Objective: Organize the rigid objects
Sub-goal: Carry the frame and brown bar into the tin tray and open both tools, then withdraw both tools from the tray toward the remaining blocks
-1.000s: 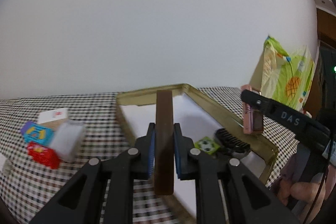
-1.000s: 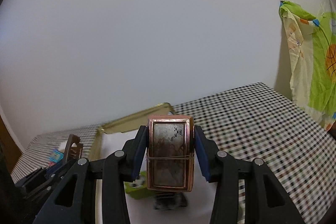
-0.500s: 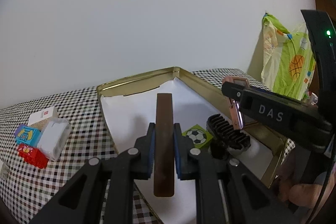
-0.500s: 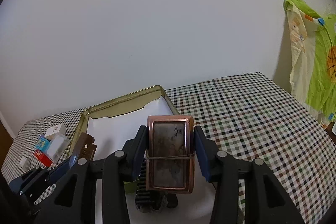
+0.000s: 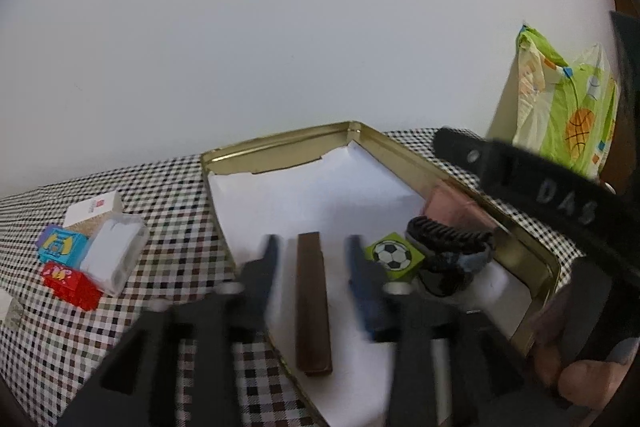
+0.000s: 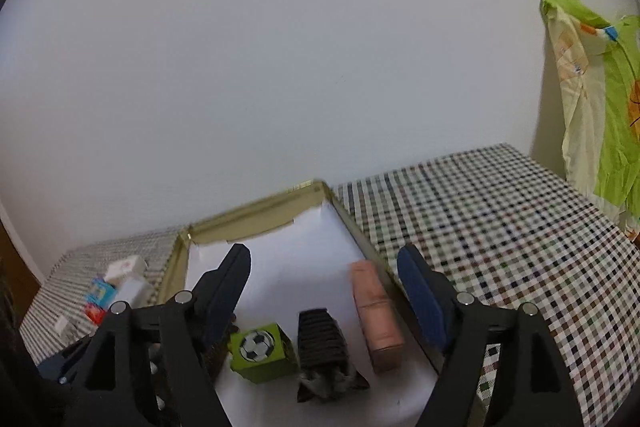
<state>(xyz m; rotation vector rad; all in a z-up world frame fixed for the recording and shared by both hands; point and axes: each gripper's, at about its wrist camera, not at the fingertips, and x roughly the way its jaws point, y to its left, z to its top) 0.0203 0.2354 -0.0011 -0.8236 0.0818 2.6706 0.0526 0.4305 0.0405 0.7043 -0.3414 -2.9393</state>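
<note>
A gold tin tray (image 5: pixel 280 141) lined with white paper lies on the checked cloth. A brown bar (image 5: pixel 313 303) lies flat at the tray's near edge, between the blurred fingers of my left gripper (image 5: pixel 312 261). Its jaws are opening and gaps show on both sides of the bar. My right gripper (image 6: pixel 326 269) is also opening, with its pads clear of the pink box (image 6: pixel 376 311). That box lies along the tray's right wall (image 6: pixel 360 239). In the left wrist view the pink box (image 5: pixel 452 203) sits partly behind the right gripper's black body (image 5: pixel 540 187).
A green cube with a football print (image 6: pixel 260 347) and a black ribbed object (image 6: pixel 322 339) sit in the tray near its front. Small white, blue and red boxes (image 5: pixel 88 251) cluster on the cloth to the left. A green printed bag (image 5: pixel 568 107) hangs at right.
Both grippers were shut on their objects and have now spread. The brown bar has dropped flat at the tray's near edge, and the pink box now lies by the right wall.
</note>
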